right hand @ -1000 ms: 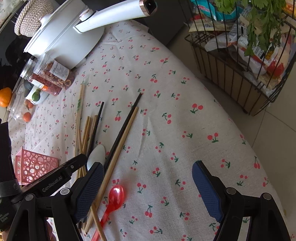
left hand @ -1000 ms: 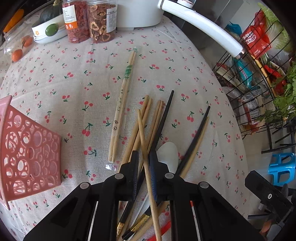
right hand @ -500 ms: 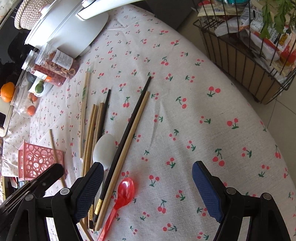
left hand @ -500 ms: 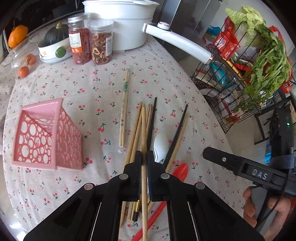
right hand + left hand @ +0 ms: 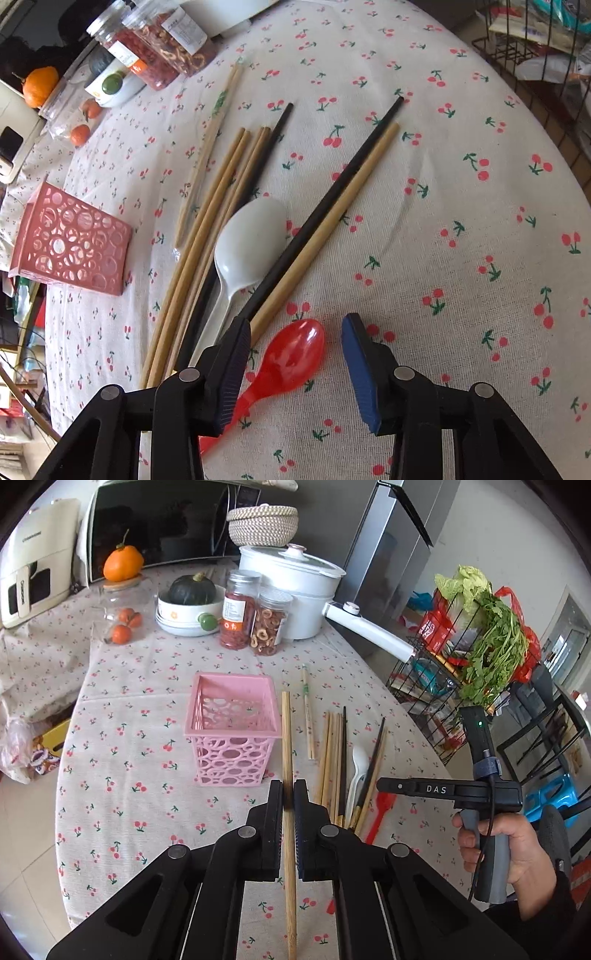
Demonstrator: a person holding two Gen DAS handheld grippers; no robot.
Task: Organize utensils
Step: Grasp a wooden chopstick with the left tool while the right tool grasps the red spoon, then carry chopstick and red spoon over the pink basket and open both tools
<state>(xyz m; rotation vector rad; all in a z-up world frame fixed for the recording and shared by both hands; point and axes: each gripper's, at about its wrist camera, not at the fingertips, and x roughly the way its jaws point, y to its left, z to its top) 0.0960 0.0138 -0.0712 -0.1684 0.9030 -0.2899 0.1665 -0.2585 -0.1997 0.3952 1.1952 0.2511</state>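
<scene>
Bamboo chopstick (image 5: 287,738): pale, straight, pinched in left gripper (image 5: 289,794).

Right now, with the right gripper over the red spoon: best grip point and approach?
Grip the red spoon at the neck where bowl narrows into handle, coming straight down from above. It lies flat on the tablecloth, bowl up, clear of the chopsticks. The right gripper has just been closing, straddling the bowl, pads not touching.

Both wrist views face down, sharing the pink basket (image 5: 232,734) and chopsticks (image 5: 207,236).
</scene>
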